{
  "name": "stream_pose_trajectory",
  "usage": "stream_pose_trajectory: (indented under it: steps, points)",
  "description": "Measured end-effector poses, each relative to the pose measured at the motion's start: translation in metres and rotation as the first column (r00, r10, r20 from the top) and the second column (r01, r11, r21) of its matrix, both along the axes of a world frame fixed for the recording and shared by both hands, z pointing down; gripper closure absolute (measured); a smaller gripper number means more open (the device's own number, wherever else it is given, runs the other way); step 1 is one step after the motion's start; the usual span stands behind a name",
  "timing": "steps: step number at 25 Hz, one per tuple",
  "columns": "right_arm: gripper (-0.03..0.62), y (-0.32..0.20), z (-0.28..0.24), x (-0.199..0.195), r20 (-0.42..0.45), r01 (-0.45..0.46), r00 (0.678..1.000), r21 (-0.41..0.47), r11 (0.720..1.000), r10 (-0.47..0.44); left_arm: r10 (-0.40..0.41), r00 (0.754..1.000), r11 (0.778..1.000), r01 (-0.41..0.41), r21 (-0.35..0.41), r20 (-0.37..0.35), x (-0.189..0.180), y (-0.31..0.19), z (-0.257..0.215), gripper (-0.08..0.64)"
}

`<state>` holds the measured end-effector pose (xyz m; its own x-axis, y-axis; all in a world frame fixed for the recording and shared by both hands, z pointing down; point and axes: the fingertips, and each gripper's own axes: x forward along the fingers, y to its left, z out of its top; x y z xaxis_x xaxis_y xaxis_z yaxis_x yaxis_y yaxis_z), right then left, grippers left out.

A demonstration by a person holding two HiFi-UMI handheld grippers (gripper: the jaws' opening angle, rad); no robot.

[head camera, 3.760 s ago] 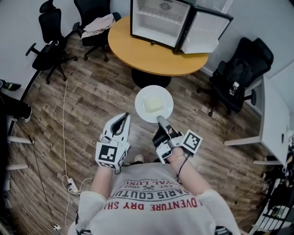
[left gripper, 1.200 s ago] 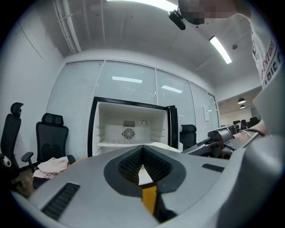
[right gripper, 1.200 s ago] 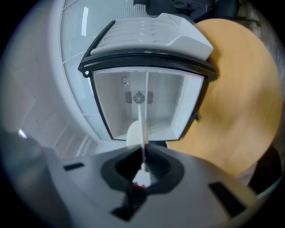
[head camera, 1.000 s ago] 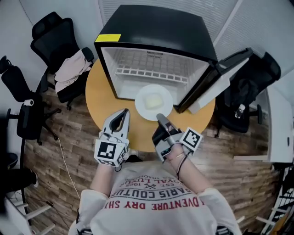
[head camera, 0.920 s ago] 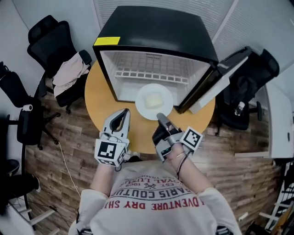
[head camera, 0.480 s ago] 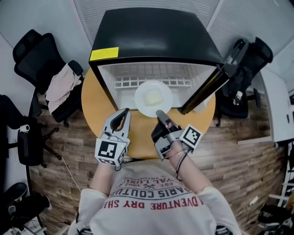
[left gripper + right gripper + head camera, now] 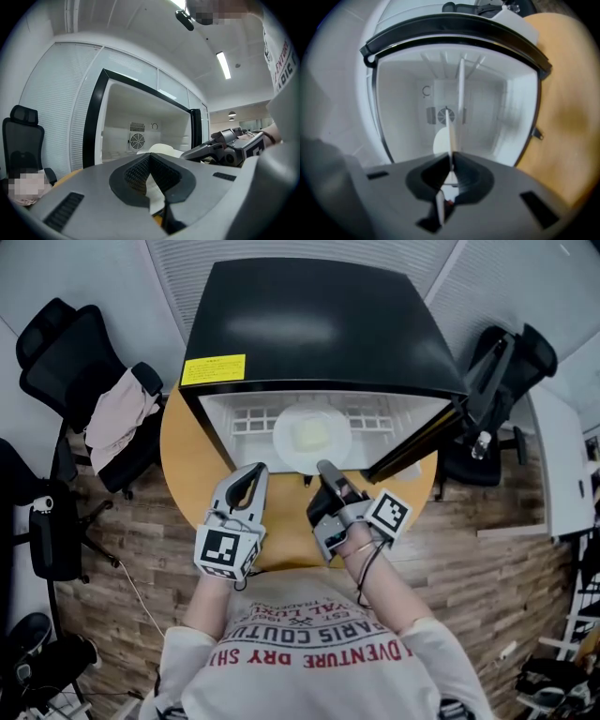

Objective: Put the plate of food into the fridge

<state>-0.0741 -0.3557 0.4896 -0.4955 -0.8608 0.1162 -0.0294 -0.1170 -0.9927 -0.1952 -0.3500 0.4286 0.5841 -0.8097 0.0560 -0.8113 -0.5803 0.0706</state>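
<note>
White plate (image 7: 285, 434) of pale food (image 7: 311, 435), pinched by right gripper (image 7: 324, 468) jaws, enters open fridge (image 7: 319, 324); left gripper (image 7: 253, 472) jaws clenched, empty.

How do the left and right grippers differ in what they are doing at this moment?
The right gripper is clamped on the rim of the plate; the left gripper holds nothing, its jaws together. The right gripper carries its load at the open fridge; the left gripper hangs over the table. Both point toward the fridge.
</note>
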Motion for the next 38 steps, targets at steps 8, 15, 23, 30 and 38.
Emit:
stream_pose_trajectory:
  steps: [8,15,23,30,38]
  points:
    - [0.548,-0.022,0.003,0.005,0.005,0.004,1.0,-0.032,0.999,-0.004,-0.023,1.0,1.0,0.023,-0.016,0.001,0.004,-0.016,-0.001,0.529]
    - [0.546,-0.035,0.008,0.005,0.035,0.001,0.999,-0.047,0.999,0.001,-0.034,0.999,0.999,0.034,-0.02,0.004,0.005,-0.024,-0.002,0.529]
    - [0.545,-0.048,0.008,0.007,0.027,-0.015,1.0,-0.026,1.0,0.016,-0.049,0.999,0.998,0.049,-0.035,0.005,0.002,-0.025,0.003,0.529]
    - [0.457,-0.053,0.016,0.007,-0.001,-0.017,1.0,-0.03,0.999,0.017,-0.044,0.999,0.998,0.044,-0.048,0.001,0.004,-0.024,0.008,0.529]
    - [0.431,-0.063,0.018,0.008,-0.052,-0.009,0.999,-0.007,1.0,0.008,-0.048,0.999,0.998,0.048,-0.048,0.002,0.006,-0.031,0.008,0.529]
